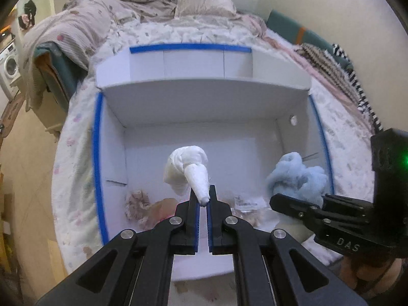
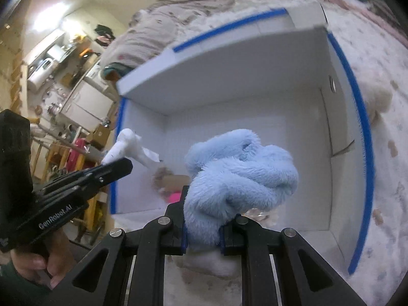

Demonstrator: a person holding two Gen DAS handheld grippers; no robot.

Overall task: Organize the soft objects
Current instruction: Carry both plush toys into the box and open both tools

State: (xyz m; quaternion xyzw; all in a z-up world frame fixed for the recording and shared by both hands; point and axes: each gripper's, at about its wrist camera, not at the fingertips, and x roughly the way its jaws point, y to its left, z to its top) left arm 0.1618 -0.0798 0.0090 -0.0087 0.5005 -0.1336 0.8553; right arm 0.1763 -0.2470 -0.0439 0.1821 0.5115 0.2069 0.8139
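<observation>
Both tools are carrying over the white box (image 1: 204, 107): the left tool (image 1: 203, 202) is clenching a white sock bundle (image 1: 186, 170), the right tool (image 2: 202, 232) gripping a fluffy blue bundle (image 2: 239, 170). A few soft items are already lying inside the box, these two not yet dropped. The box is sitting on a bed (image 1: 76, 153), bedding (image 1: 76, 25) heaped behind it.

box (image 1: 204, 97) – 1 | white cloth (image 1: 186, 170) – 1 | blue plush (image 2: 239, 173) – 1 | tongs (image 1: 203, 204) – 2
</observation>
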